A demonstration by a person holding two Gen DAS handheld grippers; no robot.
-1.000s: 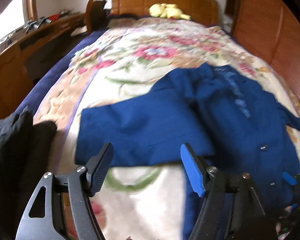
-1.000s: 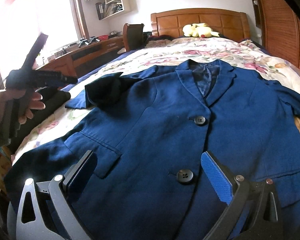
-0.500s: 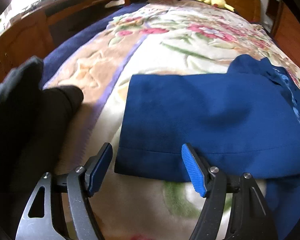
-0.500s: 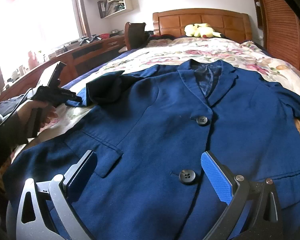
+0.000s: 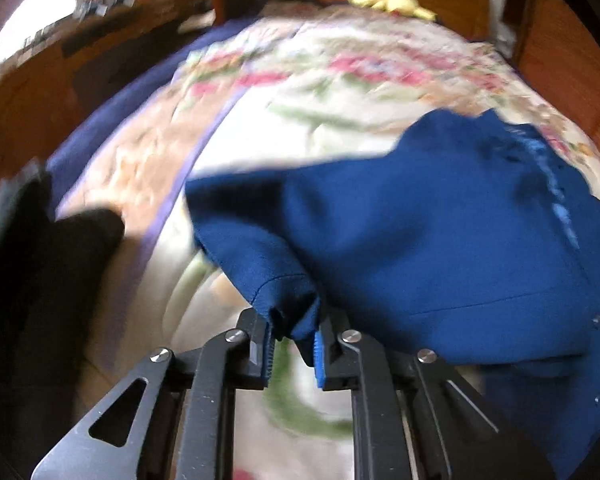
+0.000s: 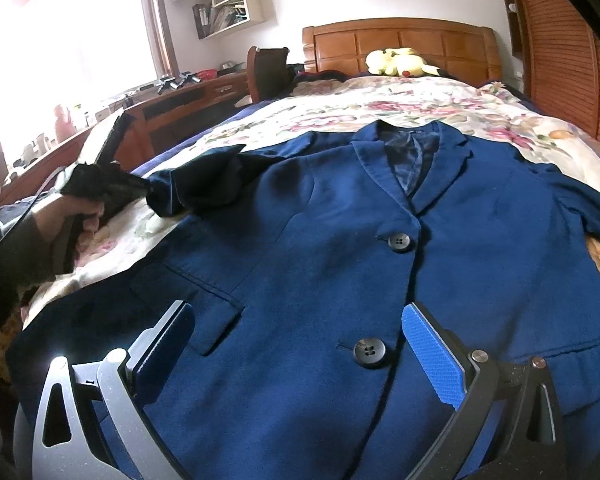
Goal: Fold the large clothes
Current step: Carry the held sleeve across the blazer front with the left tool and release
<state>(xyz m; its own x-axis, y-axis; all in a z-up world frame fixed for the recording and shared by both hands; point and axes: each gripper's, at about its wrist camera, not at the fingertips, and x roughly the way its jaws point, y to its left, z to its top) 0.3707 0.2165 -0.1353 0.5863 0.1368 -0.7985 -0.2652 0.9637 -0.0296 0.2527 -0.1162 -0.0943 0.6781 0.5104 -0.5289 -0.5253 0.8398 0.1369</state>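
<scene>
Left wrist view: left gripper (image 5: 294, 340) is just pinching shut on the sleeve (image 5: 288, 300) (at 6 o'clock) of the jacket (image 6: 340, 240); right gripper (image 6: 296, 348) is hanging open.

Jacket (image 6: 340, 240): matt blue woven cloth, fine grain; buttons (image 6: 370, 353) dark glossy plastic. Bedspread (image 6: 400, 108): soft fleecy cloth, floral print. Headboard (image 6: 400, 40): polished wood w/ panels. Right gripper (image 6: 296, 356): matt grey metal frame, blue ribbed pads (image 6: 432, 356). Left gripper (image 5: 293, 354): matt black.
</scene>
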